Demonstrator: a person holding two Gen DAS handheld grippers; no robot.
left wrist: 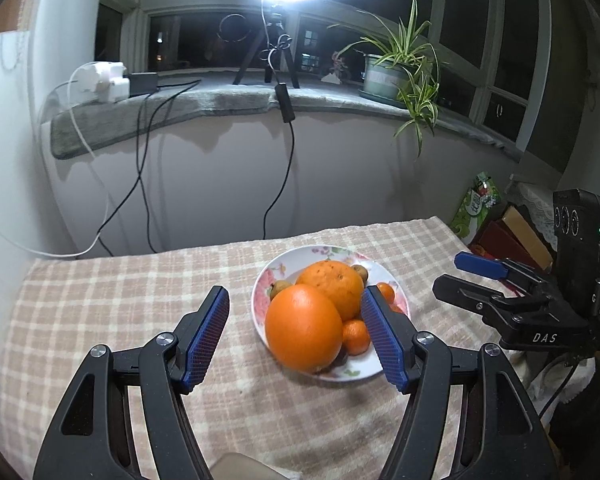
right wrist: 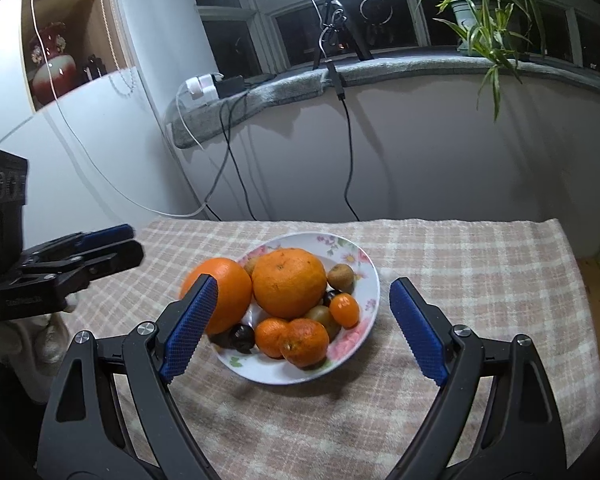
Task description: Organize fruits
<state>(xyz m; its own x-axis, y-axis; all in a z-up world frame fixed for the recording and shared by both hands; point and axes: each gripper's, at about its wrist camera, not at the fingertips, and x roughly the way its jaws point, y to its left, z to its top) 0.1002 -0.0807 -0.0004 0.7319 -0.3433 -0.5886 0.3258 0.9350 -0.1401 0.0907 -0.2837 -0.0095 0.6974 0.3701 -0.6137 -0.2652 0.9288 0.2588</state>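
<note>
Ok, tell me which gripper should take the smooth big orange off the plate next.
Probably left. The smooth orange sits on the plate's near-left edge, close ahead of the left gripper, whose jaws stand open and empty. The right gripper, also open, faces the small mandarins instead.

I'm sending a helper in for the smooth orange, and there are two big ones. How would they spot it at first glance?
On the checked tablecloth stands a flowered white plate heaped with fruit. Two large orange fruits top the pile. The smooth orange sits at the plate's left rim in the right wrist view, with glossy, even skin, while its neighbour, the bumpy orange, is dull and pitted.
</note>
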